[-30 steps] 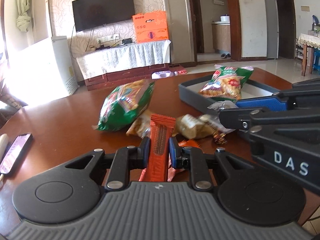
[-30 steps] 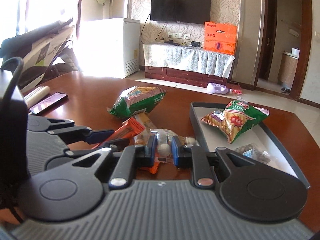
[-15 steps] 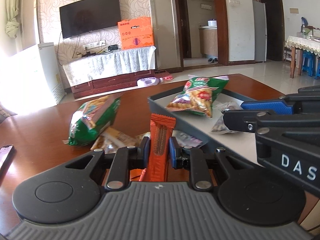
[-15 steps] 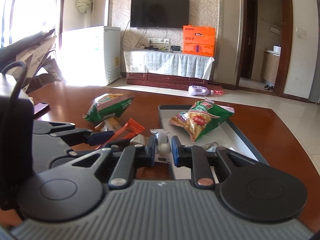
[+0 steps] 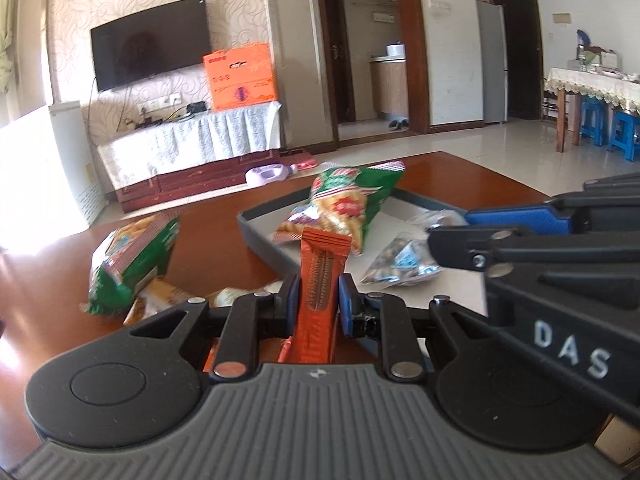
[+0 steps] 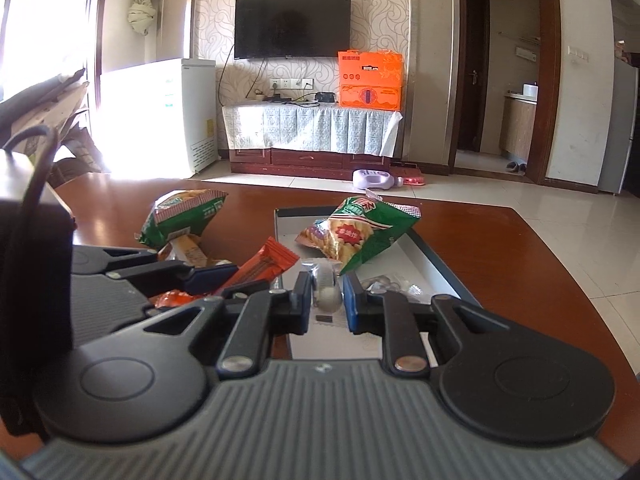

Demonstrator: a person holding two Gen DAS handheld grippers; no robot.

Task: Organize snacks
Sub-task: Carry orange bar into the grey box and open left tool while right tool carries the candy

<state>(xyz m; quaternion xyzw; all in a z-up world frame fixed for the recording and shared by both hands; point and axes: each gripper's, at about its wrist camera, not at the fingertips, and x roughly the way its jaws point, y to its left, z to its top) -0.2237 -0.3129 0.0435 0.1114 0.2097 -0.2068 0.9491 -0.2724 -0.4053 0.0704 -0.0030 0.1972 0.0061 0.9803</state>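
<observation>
Since the frames of a second ago, both claws have been carried from the loose pile toward the grey tray [image 6: 436, 258], which is now seen closer and more fully in each view. Left claw [image 5: 319, 300]: clenched on an orange wrapper bar [image 5: 320, 280], held upright between the blue pads, its top raised above the tray's near left edge. Right claw [image 6: 327, 300]: clenched on a small clear-wrapped snack [image 6: 326, 290], held over the tray's near end. Inside the tray: a green chip bag [image 6: 360, 236] toward the far end, and a clear packet of small sweets [image 5: 400, 262] nearer the claws. Left on the worktop [image 6: 500, 240], beside the tray's left edge: a second green chip bag [image 5: 132, 260], with a yellow-orange packet [image 6: 188, 250] touching its near end.
</observation>
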